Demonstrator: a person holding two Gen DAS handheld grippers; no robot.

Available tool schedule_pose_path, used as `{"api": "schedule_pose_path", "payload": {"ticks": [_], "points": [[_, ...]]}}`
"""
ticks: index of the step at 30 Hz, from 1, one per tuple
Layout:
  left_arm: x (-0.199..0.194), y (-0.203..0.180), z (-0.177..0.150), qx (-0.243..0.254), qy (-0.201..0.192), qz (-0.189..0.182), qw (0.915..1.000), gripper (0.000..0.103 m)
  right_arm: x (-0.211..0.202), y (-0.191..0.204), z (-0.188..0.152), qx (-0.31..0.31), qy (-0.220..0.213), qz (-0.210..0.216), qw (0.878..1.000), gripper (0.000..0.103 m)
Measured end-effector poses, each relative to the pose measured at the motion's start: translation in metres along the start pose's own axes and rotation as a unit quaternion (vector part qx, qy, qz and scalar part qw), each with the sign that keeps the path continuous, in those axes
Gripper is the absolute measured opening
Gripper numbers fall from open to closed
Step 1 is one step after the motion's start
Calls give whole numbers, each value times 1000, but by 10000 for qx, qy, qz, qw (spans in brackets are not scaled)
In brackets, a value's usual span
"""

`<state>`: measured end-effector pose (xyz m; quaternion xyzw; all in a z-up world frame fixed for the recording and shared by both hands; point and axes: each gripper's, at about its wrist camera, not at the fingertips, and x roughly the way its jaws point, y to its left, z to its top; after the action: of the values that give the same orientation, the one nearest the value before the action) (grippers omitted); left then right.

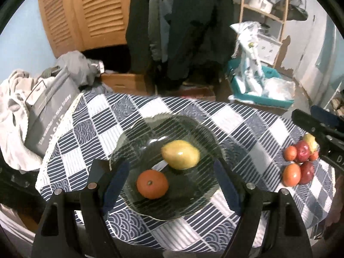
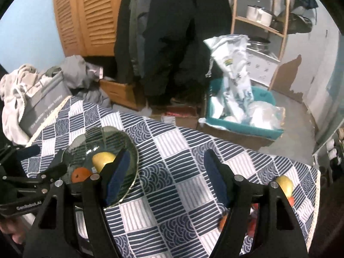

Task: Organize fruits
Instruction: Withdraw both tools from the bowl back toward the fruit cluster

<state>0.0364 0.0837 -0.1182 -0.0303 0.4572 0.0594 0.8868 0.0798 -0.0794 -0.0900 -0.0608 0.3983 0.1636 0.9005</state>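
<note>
A clear glass plate (image 1: 193,129) lies on the checked tablecloth. It holds a yellow mango (image 1: 180,154) and an orange fruit (image 1: 152,184). My left gripper (image 1: 172,185) is open and empty just above the plate's near side, its fingers either side of the orange fruit. A pile of red apples (image 1: 302,151), orange fruits (image 1: 291,174) and a yellow fruit (image 1: 310,142) lies at the table's right edge. My right gripper (image 2: 166,176) is open and empty over bare cloth between the plate (image 2: 131,148) and the pile, whose yellow fruit (image 2: 284,185) shows behind the right finger.
The round table (image 1: 90,133) has a lace-edged blue-and-white cloth. A grey bag (image 1: 47,116) and laundry lie beyond its left edge. A teal bin (image 1: 258,94) with plastic bags stands on the floor behind, beside hanging dark coats (image 1: 182,21) and a wooden shelf (image 1: 264,10).
</note>
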Motion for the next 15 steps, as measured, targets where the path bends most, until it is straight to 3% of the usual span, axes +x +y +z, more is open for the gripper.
{"api": "schedule_pose_path", "payload": {"ticks": [7,15], "points": [[-30,-25,7,198,-495,-57,9986,82,-31,-22,0,104,-307,-169,9993,74],[-49,-47,16,317,-760,-271,9962,83,-66,-43,-4,202,-619,-265,9975,79]]}}
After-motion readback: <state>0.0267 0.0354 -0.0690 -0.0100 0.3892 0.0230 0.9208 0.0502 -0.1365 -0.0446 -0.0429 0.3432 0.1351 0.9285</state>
